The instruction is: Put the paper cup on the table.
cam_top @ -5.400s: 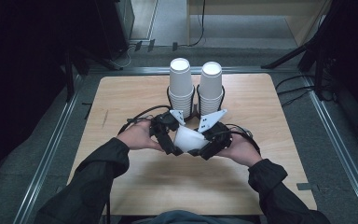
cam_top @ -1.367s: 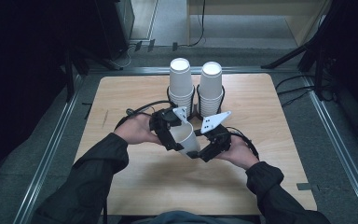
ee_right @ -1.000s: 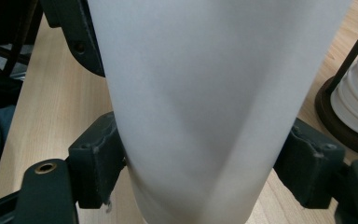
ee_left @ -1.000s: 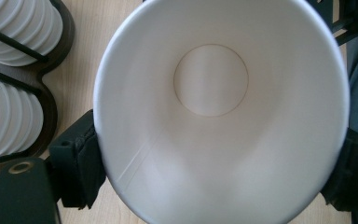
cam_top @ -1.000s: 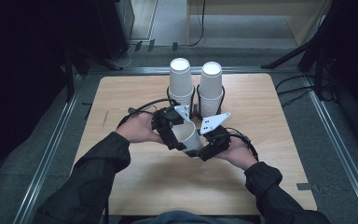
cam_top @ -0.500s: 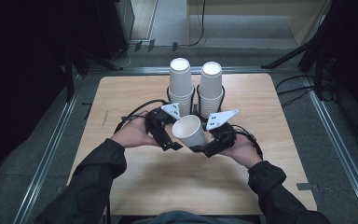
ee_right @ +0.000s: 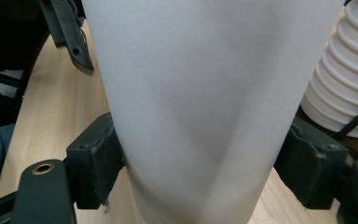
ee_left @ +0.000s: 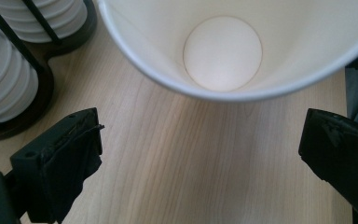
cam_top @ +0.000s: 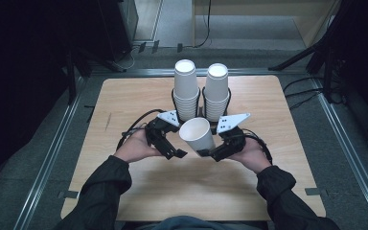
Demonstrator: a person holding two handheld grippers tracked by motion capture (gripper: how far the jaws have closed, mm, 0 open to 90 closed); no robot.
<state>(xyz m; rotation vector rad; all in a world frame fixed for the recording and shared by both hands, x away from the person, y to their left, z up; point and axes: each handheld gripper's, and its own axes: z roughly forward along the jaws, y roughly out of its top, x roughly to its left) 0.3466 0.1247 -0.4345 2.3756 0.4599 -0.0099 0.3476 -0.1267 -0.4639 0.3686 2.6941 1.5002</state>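
Observation:
A white paper cup (cam_top: pixel 197 136) hangs tilted above the table, its mouth turned toward the left hand. My right gripper (cam_top: pixel 210 154) is shut on its lower wall, and in the right gripper view both pads press the cup (ee_right: pixel 200 102). My left gripper (cam_top: pixel 172 148) stands just left of the cup, apart from it. Its jaws have just been opening and stand wide with nothing between them. The left gripper view looks into the cup's open mouth (ee_left: pixel 223 51) beyond the jaws.
Two tall stacks of white cups (cam_top: pixel 186 91) (cam_top: pixel 217 91) stand in a black wire holder just behind the grippers. The wooden table (cam_top: pixel 124 96) has bare room to the left, right and front. Metal rails run along both its sides.
The left gripper has let go of the cup, opened wide and drawn back to the left. The cup stays in the right gripper, now tilted with its mouth showing.

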